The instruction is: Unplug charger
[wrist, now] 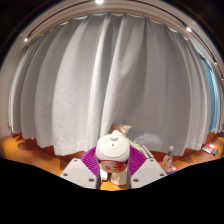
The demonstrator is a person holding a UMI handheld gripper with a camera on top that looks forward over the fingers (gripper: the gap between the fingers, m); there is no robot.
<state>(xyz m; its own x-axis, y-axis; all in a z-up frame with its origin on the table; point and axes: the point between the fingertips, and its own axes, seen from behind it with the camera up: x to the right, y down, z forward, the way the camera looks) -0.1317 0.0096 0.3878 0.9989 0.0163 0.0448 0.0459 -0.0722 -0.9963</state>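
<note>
A white charger with a rounded body sits between my gripper's two fingers. Both purple pads press against its sides, so the gripper is shut on it. A short white stub sticks out of the charger's top toward the curtain. Below the charger, between the fingers, a pinkish-orange patch shows; I cannot tell what it is. No socket or power strip is visible around the charger.
A pale grey curtain hangs across the whole background. An orange-brown wooden surface runs along its foot on both sides. Small objects, including a clear bottle-like thing, lie to the right on that surface.
</note>
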